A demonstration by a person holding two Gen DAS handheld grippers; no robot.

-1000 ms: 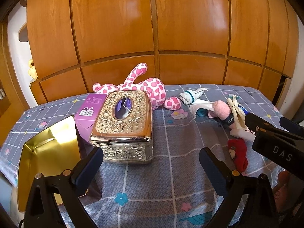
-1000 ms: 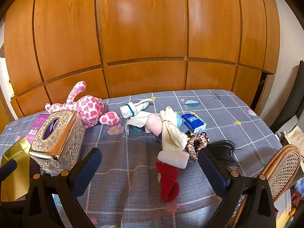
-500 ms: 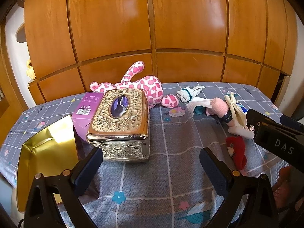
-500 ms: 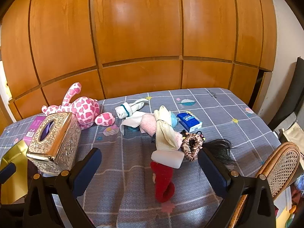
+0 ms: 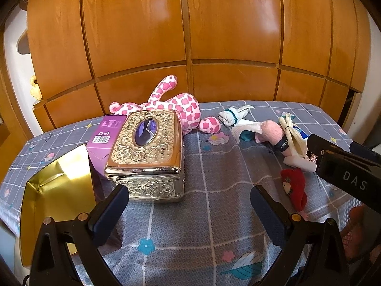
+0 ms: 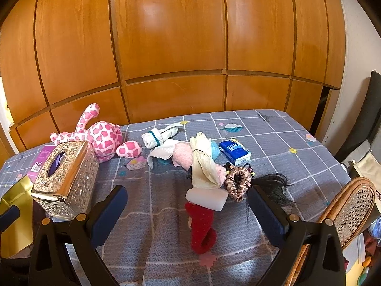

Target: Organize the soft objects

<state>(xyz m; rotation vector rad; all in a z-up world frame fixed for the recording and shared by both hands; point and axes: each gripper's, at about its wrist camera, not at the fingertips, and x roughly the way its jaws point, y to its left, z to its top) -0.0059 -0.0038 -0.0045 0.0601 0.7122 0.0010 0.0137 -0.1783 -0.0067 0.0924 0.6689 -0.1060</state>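
Both cameras have drifted back a touch since a second ago, nothing grabbed yet. The left hand-held gripper and right hand-held gripper sit wide apart, empty. The soft pile lies mid-table, right of the tissue box; its tangled items probably include socks.

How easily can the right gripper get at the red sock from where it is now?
Probably yes. The right gripper is open, and the red sock lies on the cloth between its fingers. Only a white roll rests on the sock's far end.
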